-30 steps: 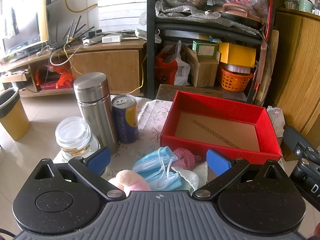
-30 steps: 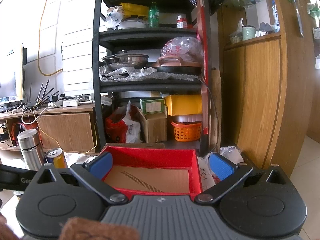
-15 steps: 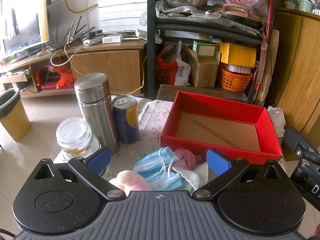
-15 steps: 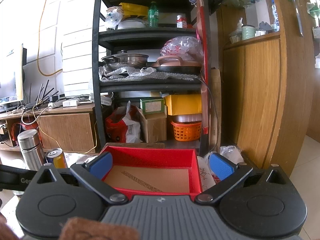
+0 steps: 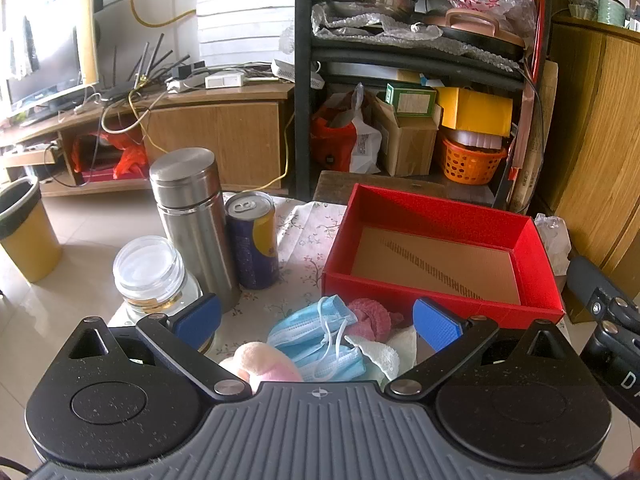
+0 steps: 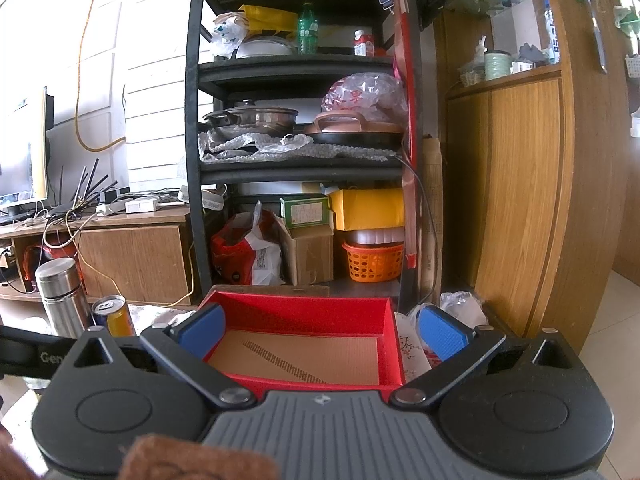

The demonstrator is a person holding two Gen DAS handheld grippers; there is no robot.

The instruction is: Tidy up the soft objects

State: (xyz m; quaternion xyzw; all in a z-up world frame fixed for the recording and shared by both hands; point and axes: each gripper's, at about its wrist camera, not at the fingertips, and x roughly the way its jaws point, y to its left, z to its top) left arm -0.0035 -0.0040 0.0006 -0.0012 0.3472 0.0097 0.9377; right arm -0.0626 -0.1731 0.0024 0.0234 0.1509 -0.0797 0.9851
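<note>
Nothing is yet packed: the red box [image 5: 436, 258] is seen empty, with masks [image 5: 320, 340] and plush toy [image 5: 264, 366] left at its 7 o'clock on the desk [image 5: 308, 232], while both the left gripper [image 5: 318, 320] and right gripper [image 6: 322, 330] are held with jaws released.

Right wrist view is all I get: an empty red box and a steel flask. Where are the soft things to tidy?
Observer: In the left wrist view, a blue pleated face mask lies on the flowered tablecloth, just in front of the red cardboard box.
Operator: Only that?
Observer: No, a pink knitted cloth sits beside the mask, and a pink plush toy lies nearer the camera.
Operator: Has anything been picked up?
Observer: Not yet; the left gripper is open above the pile, holding nothing.
</note>
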